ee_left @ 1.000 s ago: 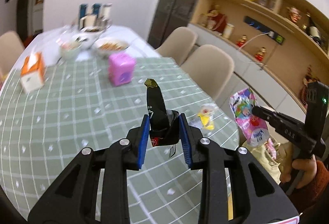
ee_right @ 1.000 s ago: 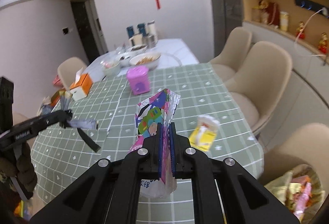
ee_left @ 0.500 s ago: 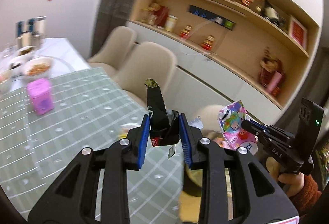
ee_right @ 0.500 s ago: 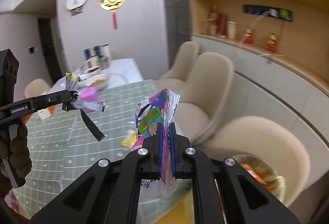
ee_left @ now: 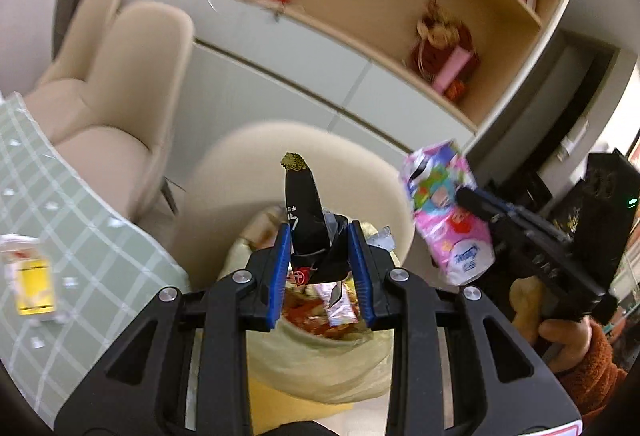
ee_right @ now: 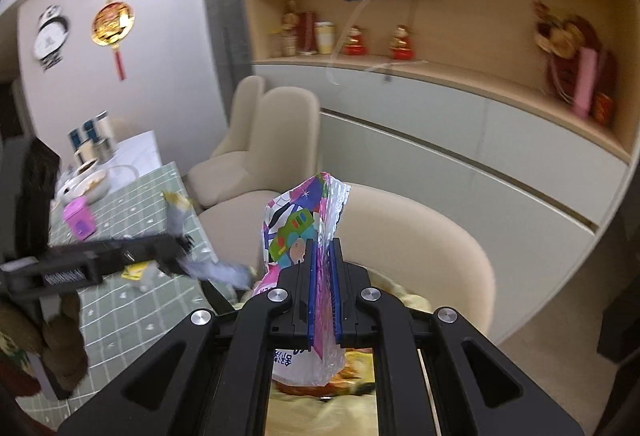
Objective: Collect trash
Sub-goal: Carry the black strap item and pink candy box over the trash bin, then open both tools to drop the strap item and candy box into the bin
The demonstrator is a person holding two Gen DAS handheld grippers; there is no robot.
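My left gripper (ee_left: 319, 260) is shut on a black wrapper (ee_left: 305, 212) with a gold tip and holds it right above the open trash bag (ee_left: 320, 360), a pale plastic bag full of wrappers on a beige chair. My right gripper (ee_right: 324, 288) is shut on a pink and multicoloured snack bag (ee_right: 298, 224), which also shows in the left wrist view (ee_left: 444, 212) to the right of the trash bag. In the right wrist view the left gripper (ee_right: 176, 248) is blurred at the left, and the trash bag (ee_right: 352, 396) lies below my fingers.
The green checked table (ee_left: 60, 236) is at the left with a yellow and white packet (ee_left: 28, 276) on it. Beige chairs (ee_left: 120, 84) stand beside it. A white cabinet and wooden shelves (ee_right: 440, 76) with ornaments run behind. A pink box (ee_right: 80, 222) and bowls stand far back.
Both grippers have swung away from the table to the right and down, over the trash bag on the chair. Each still holds its wrapper.
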